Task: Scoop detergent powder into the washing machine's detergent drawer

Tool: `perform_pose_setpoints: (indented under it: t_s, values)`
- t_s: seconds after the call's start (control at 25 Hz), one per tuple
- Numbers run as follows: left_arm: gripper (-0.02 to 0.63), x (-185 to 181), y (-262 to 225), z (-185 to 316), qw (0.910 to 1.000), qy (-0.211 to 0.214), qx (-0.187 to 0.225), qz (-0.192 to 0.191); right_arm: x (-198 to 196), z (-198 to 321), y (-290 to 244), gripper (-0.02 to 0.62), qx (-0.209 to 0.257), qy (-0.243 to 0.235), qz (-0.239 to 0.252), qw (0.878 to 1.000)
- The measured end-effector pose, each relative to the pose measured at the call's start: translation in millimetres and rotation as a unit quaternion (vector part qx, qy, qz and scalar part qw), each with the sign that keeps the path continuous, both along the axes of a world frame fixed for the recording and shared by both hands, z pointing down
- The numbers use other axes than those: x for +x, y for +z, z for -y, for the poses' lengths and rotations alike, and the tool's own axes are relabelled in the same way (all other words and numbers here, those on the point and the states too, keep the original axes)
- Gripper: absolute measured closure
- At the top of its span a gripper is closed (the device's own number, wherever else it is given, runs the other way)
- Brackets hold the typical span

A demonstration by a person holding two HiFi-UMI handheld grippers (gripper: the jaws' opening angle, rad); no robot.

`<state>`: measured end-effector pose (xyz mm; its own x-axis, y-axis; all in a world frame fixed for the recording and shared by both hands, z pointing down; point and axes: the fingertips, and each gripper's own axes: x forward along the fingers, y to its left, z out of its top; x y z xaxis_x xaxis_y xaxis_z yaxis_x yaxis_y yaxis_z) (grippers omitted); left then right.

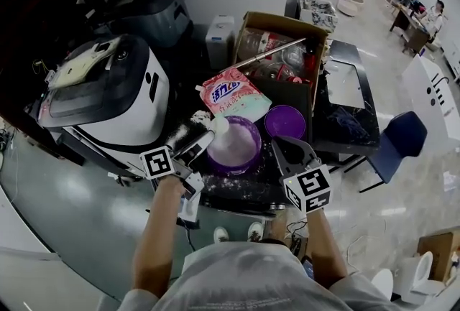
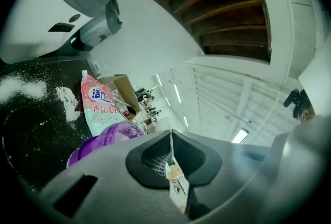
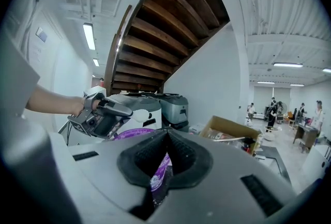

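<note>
my left gripper point(image 1: 203, 143) point(image 2: 170, 137) is pressed together on the thin handle of a white plastic scoop point(image 1: 219, 125) point(image 2: 176, 182). the scoop's long axis runs from my jaws up and to the right, away from me. its bowl end points at the pink printed detergent bag point(image 1: 230, 95) and sits over the far left rim of the round purple plastic tub point(image 1: 256, 146). the tub holds white detergent powder point(image 1: 231, 149).

my right gripper point(image 1: 282, 149) point(image 3: 166, 137) pinches the tub's near right rim; a strip of purple wall point(image 3: 159, 170) shows between the closed jaws.

the tub stands near the front edge of the black tabletop point(image 1: 345, 123), just before the bag. a round purple lid point(image 1: 284, 121) lies just right of it. an open brown cardboard box point(image 1: 280, 26) stands behind.

loose spilled powder point(image 1: 180, 133) point(image 2: 20, 86) dusts the tabletop left of the tub.

the white washing machine with a dark lid point(image 1: 108, 94) stands to the left, its corner close to my left gripper. i cannot make out its drawer.

open floor lies left of and below the table; the right side is clear up to a blue chair point(image 1: 402, 137).
</note>
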<state>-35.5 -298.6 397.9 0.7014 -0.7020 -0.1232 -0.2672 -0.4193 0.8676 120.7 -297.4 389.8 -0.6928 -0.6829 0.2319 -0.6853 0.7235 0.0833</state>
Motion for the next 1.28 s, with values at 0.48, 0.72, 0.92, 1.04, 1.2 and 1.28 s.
perform_pose_setpoints:
  t_s: [0.48,0.72,0.92,1.04,1.2,1.28]
  values:
    - [0.591,-22.5,-7.9,-31.6,0.9962,-0.083,-0.003,-0.025,7.3,-8.1,4.0,0.589,0.004,-0.016,0.016,1.0]
    - [0.591,-50.3,-15.0,-66.9,0.9942,-0.094,0.004,-0.054,-14.7,-29.9,0.0,0.589,0.01,-0.015,0.021,1.0]
    - [0.591,-92.4,-17.5,-96.2,0.9943,-0.084,0.021,-0.062,-48.9,-55.8,-1.4,0.589,0.021,0.0,0.019,1.0]
    - [0.591,-122.4,-14.1,-112.7,0.9953,-0.071,0.02,-0.063,-73.1,-73.4,0.8,0.589,0.019,0.024,0.019,0.999]
    - [0.591,-163.0,-1.6,-132.1,0.9965,-0.05,0.003,-0.066,-112.1,-101.4,5.2,0.589,0.016,0.045,0.019,0.999]
    - [0.591,-178.7,6.7,-139.6,0.9975,-0.041,-0.001,-0.057,-127.9,-113.2,10.2,0.589,0.012,0.056,0.021,0.998]
